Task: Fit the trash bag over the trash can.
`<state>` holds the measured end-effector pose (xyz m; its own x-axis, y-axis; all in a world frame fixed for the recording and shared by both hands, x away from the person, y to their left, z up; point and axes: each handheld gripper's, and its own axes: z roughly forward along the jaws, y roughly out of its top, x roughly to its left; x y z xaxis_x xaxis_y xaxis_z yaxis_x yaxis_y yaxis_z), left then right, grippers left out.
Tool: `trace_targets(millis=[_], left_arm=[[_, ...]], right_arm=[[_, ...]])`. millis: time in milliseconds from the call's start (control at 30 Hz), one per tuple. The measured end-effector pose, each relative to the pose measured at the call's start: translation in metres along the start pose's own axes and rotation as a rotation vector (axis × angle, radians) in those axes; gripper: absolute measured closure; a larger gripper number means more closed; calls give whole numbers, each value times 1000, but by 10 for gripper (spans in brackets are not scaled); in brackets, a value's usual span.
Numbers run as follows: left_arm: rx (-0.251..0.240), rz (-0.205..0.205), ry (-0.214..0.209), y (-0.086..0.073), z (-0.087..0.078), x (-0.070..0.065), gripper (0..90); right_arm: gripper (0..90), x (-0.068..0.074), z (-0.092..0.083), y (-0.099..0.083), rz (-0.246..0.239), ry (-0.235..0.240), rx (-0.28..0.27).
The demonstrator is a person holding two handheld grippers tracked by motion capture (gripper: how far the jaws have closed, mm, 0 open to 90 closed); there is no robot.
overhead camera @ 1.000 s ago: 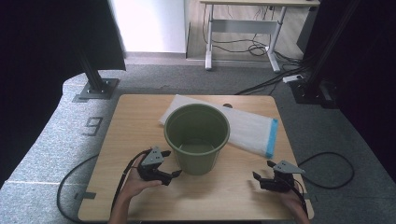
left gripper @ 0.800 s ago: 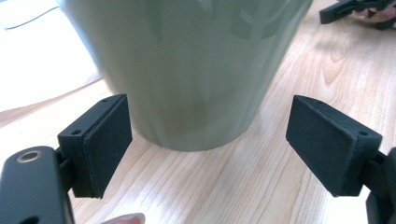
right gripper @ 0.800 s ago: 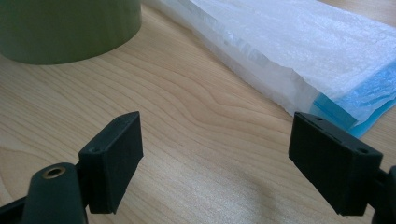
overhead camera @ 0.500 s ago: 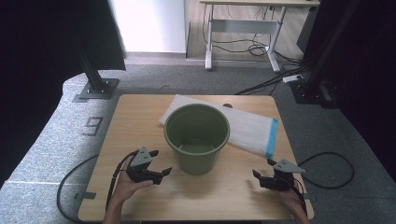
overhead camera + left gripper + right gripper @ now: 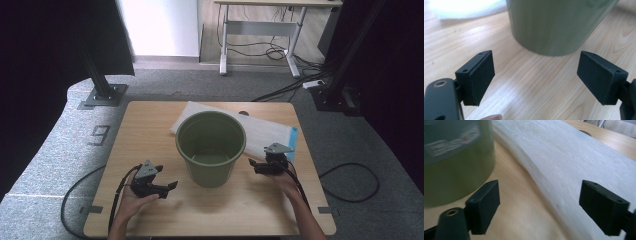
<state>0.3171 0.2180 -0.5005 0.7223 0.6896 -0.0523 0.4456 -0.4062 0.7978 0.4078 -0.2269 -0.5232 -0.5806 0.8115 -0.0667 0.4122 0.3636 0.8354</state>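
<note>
Both hand-held grippers, left (image 5: pixel 170 186) and right (image 5: pixel 252 163), flank the green bucket (image 5: pixel 211 148) with jaws spread and empty, its pale label (image 5: pixel 451 138) too blurred to read.

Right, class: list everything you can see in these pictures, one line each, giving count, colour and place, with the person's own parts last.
bucket: one, olive green, upright at the table's middle, open top, nothing visible inside.
foam sheet: one, white with a blue strip at its right end, flat behind and right of the bucket.
table: one, light wood, under everything.
desk: one, pale frame, on the floor beyond the table.
floor cables: several, black, on the grey carpet.
left gripper: one, black, jaws apart, left of the bucket, holding nothing.
right gripper: one, black, jaws apart, right of the bucket beside the foam sheet.
</note>
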Motion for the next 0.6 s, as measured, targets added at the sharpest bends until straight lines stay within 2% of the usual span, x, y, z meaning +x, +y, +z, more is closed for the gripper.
trace_targets(millis=[33,100,133,167,300,367,400,433,467,500,600], left_arm=[[0,0,0,0,0,0,142],[-9,-8,-6,-1,-1,1,142],[-9,-8,-6,-1,-1,1,142],[-5,-14,-12,-3,0,1,142],[20,-6,-7,-4,3,2,142],[26,-4,-5,-4,4,3,142],[27,-4,-3,-5,4,3,142],[27,-4,-3,-5,4,3,142],[25,-8,3,-5,3,4,142],[25,-8,3,-5,3,4,142],[11,-12,10,-5,0,3,145]], right_arm=[[190,0,0,0,0,0,0],[251,-3,20,4,8,13,24],[251,-3,20,4,8,13,24],[277,-5,33,6,14,21,50],[347,-6,45,5,21,2,57],[381,-7,50,2,27,10,79],[441,-7,52,0,21,0,94],[441,-7,52,0,21,0,94],[609,-10,51,-2,54,-5,101],[646,-11,50,-3,80,19,102],[794,-11,47,-3,86,55,115]])
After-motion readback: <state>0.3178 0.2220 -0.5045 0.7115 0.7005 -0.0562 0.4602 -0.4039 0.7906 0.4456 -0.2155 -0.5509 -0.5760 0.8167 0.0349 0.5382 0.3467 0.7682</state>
